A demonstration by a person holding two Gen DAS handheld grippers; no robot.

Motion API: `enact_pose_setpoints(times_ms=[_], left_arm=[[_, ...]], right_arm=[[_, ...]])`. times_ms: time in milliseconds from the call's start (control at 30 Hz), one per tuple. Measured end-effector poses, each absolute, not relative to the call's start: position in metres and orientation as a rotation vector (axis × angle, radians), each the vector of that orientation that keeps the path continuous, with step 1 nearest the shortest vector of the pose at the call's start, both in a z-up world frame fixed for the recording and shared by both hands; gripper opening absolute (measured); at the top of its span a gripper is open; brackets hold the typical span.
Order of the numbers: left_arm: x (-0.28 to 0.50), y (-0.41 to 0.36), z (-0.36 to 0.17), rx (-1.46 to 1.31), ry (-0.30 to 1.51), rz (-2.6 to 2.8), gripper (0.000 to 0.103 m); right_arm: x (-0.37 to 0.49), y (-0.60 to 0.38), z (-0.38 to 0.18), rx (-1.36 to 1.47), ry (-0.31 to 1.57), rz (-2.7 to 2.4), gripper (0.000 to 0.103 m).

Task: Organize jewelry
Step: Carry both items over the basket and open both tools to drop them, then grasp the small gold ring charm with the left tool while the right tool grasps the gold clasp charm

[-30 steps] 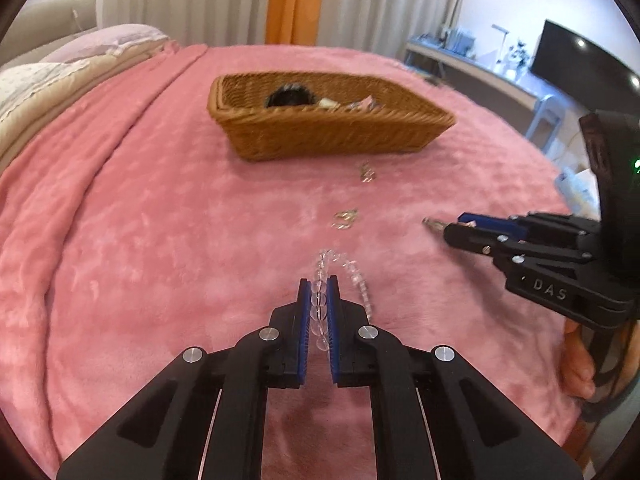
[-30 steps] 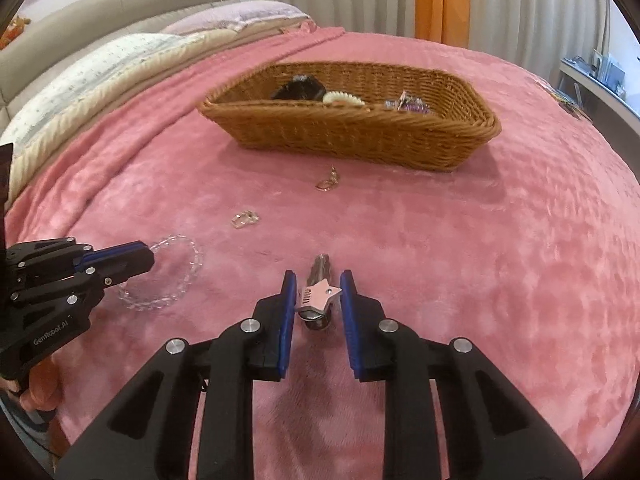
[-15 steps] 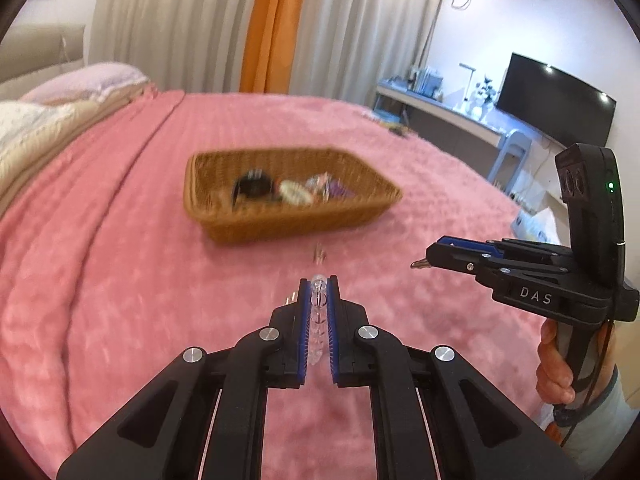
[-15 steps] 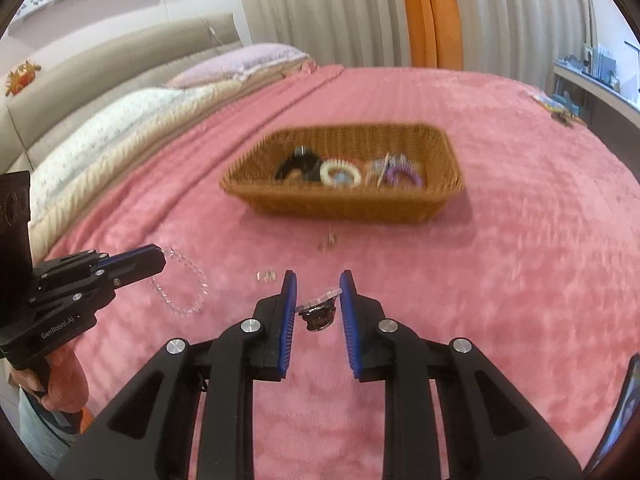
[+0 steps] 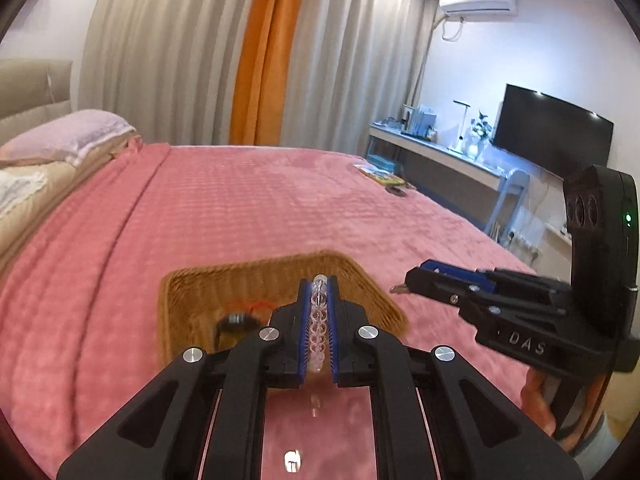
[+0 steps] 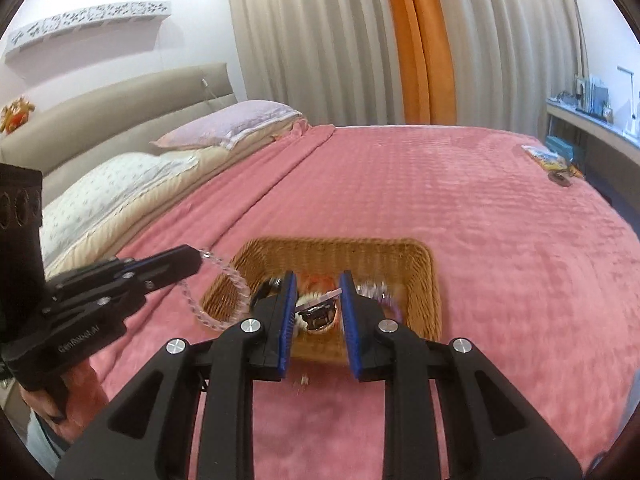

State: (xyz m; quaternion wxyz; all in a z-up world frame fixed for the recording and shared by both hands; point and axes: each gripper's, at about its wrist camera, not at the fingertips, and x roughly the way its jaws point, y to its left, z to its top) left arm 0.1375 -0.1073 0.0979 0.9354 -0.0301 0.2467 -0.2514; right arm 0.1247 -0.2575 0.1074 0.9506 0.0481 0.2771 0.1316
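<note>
My left gripper (image 5: 319, 286) is shut on a clear bead bracelet (image 5: 318, 332), held above the near edge of the wicker basket (image 5: 188, 292). In the right wrist view the bracelet (image 6: 218, 280) hangs in a loop from the left gripper (image 6: 196, 258) beside the basket's left corner (image 6: 428, 280). My right gripper (image 6: 318, 282) is shut on a pink star hair clip (image 6: 318, 308), held above the basket's near side. The right gripper also shows in the left wrist view (image 5: 408, 280), right of the basket. The basket holds a black hair tie (image 5: 236, 320) and other pieces.
A small earring (image 6: 304, 380) lies on the pink blanket (image 6: 500, 220) just before the basket. Another small metal piece (image 5: 292, 460) lies under my left gripper. Pillows (image 6: 120, 184) are at the left, a desk and TV (image 5: 556, 136) at the right.
Both grippers have risen off the blanket with their pieces and moved forward to the basket, which now sits right under their tips.
</note>
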Motion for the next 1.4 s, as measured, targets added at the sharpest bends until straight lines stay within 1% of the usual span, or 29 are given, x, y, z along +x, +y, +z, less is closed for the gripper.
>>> enact_pose_setpoints(times_ms=[167,367,533,700,767,800,833,867,900,1100,1267,1400], left_arm=[[0.186,-0.114,0.070,-0.121,0.541,-0.511,0.006],[0.221,-0.113,0.028,-0.160,0.624,-0.496,0.006],[0.231,-0.108,0.014,-0.172,0.660,-0.479,0.006],[0.234,-0.105,0.010,-0.171,0.686,-0.462,0.007],[0.233,-0.102,0.010,-0.183,0.691,-0.468,0.014],[0.231,-0.100,0.012,-0.186,0.685,-0.469,0.022],[0.229,-0.099,0.014,-0.187,0.678,-0.463,0.033],[0.227,-0.097,0.015,-0.190,0.671,-0.462,0.038],[0.224,-0.096,0.017,-0.195,0.662,-0.465,0.040],[0.204,-0.086,0.032,-0.220,0.618,-0.474,0.040],[0.164,-0.073,0.047,-0.229,0.578,-0.491,0.040],[0.131,-0.066,0.046,-0.201,0.579,-0.483,0.040]], right_arm=[[0.176,-0.268,0.082,0.186,0.595,0.283,0.019],[0.229,-0.278,0.034,0.287,0.691,0.301,0.019],[0.237,-0.275,0.010,0.287,0.732,0.296,0.020],[0.235,-0.277,0.004,0.285,0.752,0.284,0.020],[0.234,-0.282,0.002,0.301,0.759,0.286,0.023],[0.233,-0.283,0.002,0.305,0.758,0.283,0.030],[0.232,-0.285,0.002,0.311,0.754,0.289,0.031],[0.230,-0.286,0.004,0.311,0.748,0.295,0.031],[0.228,-0.286,0.005,0.306,0.742,0.293,0.031],[0.202,-0.282,0.022,0.258,0.693,0.271,0.031],[0.156,-0.275,0.041,0.218,0.642,0.279,0.031],[0.125,-0.265,0.043,0.193,0.646,0.295,0.031]])
